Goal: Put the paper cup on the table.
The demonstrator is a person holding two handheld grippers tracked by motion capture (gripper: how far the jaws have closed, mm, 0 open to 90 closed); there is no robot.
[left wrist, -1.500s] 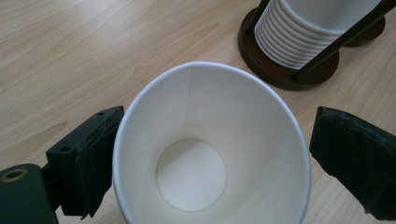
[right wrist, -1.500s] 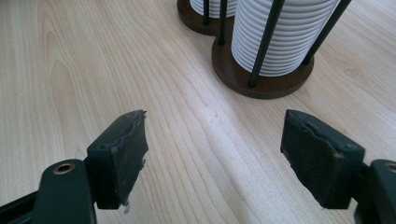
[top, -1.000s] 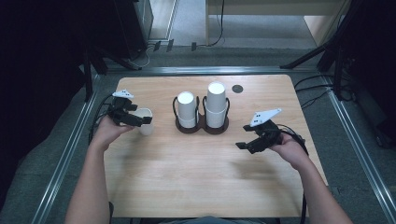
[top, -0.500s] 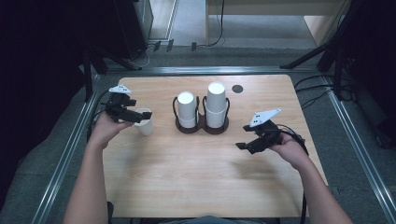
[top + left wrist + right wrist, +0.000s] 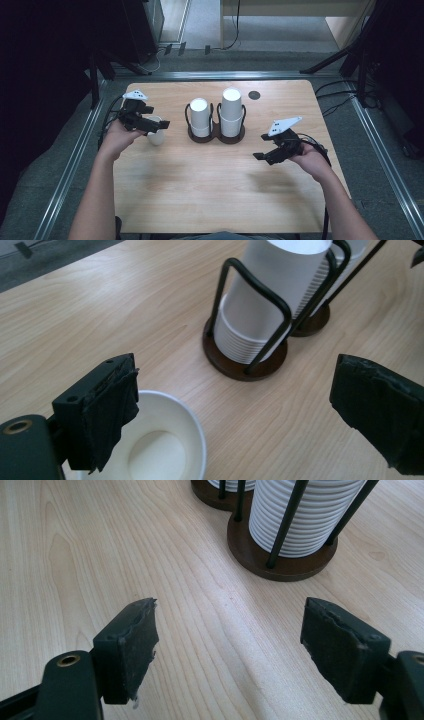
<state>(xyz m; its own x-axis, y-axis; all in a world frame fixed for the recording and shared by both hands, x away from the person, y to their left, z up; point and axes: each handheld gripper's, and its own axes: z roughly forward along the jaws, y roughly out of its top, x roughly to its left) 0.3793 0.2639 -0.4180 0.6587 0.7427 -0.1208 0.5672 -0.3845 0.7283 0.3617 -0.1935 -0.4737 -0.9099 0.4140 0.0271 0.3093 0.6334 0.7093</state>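
A single white paper cup (image 5: pixel 156 136) stands upright on the wooden table (image 5: pixel 210 190), mouth up, left of two black wire holders. Each holder carries a stack of upturned white cups: a shorter stack (image 5: pixel 200 117) and a taller one (image 5: pixel 232 112). My left gripper (image 5: pixel 150 124) hovers just above the single cup (image 5: pixel 160 450), open, with its left jaw over the cup's rim and nothing held. In the left gripper view the nearer stack (image 5: pixel 265 305) lies ahead. My right gripper (image 5: pixel 265 155) is open above bare wood, a short way right of the holders (image 5: pixel 285 560).
A small black disc (image 5: pixel 254 95) lies on the table behind the taller stack. Metal rails (image 5: pixel 75 160) run along both sides of the table, and cables (image 5: pixel 340 100) trail off its right edge. Bare wood stretches in front of the holders.
My left gripper has shifted slightly above the single cup, which stays on the table. The right gripper has not moved.
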